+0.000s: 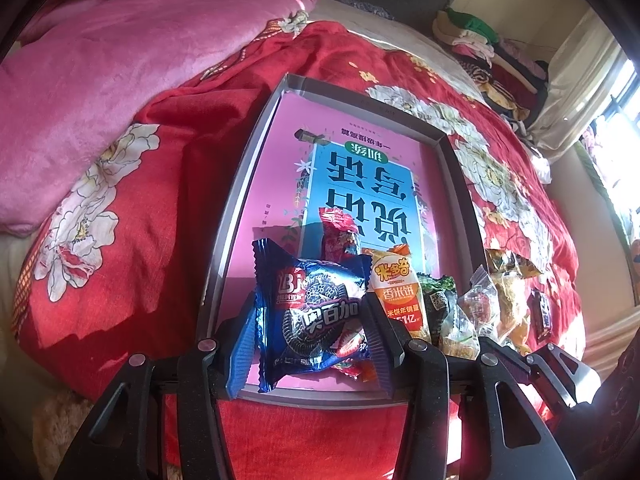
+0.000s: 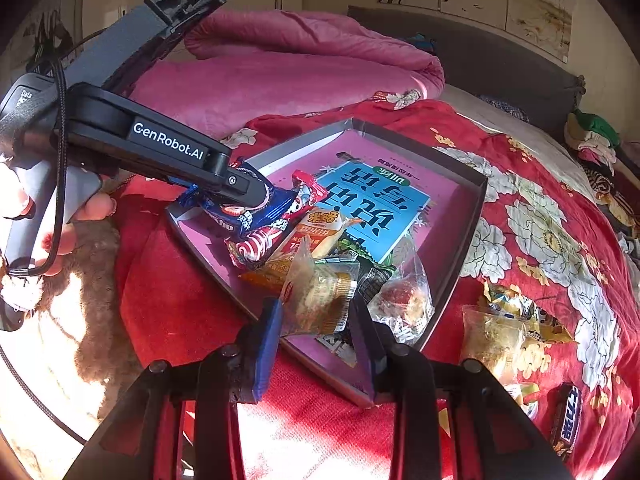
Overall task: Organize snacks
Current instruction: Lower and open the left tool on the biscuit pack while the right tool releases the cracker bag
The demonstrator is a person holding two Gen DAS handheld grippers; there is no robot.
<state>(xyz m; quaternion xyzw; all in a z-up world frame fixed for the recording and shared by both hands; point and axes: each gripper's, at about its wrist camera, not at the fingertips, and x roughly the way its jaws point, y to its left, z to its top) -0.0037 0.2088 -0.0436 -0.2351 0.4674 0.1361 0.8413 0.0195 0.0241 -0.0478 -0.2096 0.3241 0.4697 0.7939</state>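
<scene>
A shallow grey box [image 1: 236,184] [image 2: 476,216] with a pink and blue book in its bottom lies on the red floral bedspread. My left gripper [image 1: 310,328] [image 2: 256,196] is shut on a blue cookie packet [image 1: 312,304] [image 2: 248,216] over the box's near end. My right gripper [image 2: 316,320] is shut on a clear-wrapped yellow pastry packet [image 2: 320,296] at the box's near corner. An orange rice-cracker packet [image 1: 396,292] [image 2: 316,228], a red candy packet [image 1: 340,236] and a clear bag with a red sweet [image 2: 400,296] lie in the box.
Several snacks lie on the bedspread right of the box: a yellow packet [image 2: 496,340], a patterned packet [image 2: 520,312] and a dark chocolate bar [image 2: 566,420] [image 1: 542,312]. A pink quilt [image 1: 120,60] is bunched at the back left. Folded clothes [image 1: 492,52] are piled at the far right.
</scene>
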